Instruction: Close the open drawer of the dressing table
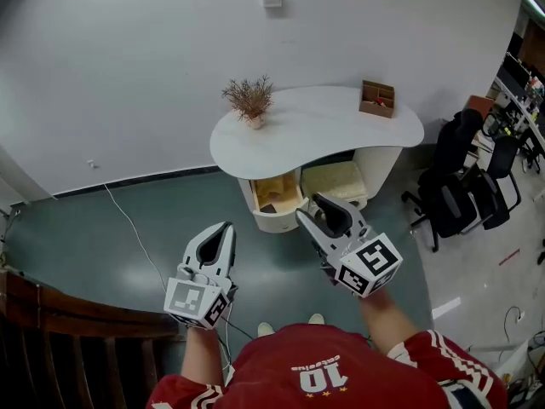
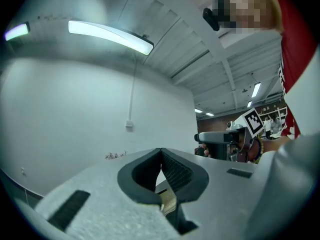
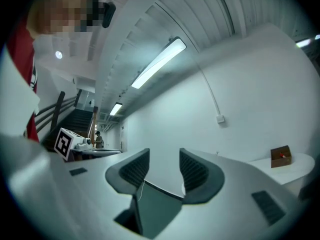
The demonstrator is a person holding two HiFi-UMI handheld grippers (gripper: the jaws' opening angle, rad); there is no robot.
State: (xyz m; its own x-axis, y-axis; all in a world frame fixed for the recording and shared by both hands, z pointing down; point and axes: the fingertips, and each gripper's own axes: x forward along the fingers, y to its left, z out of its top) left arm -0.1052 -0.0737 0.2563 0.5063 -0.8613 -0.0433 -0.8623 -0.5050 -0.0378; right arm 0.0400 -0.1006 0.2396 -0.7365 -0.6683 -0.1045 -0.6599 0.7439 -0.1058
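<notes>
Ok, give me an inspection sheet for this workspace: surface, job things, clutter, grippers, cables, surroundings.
Surface: dressing table top is white, curved, mostly bare.
Job's things: left drawer pulled out, wood-lined; right drawer also seems pulled out, pale inside; neither closed yet.
Clutter: dried plant at the left end, wooden box at the back right.
Grippers: left gripper shut, empty; right gripper open, empty; both apart from the table.
Cables: white cable trails over the floor.
Surroundings: office chairs at right, wooden railing at lower left.
</notes>
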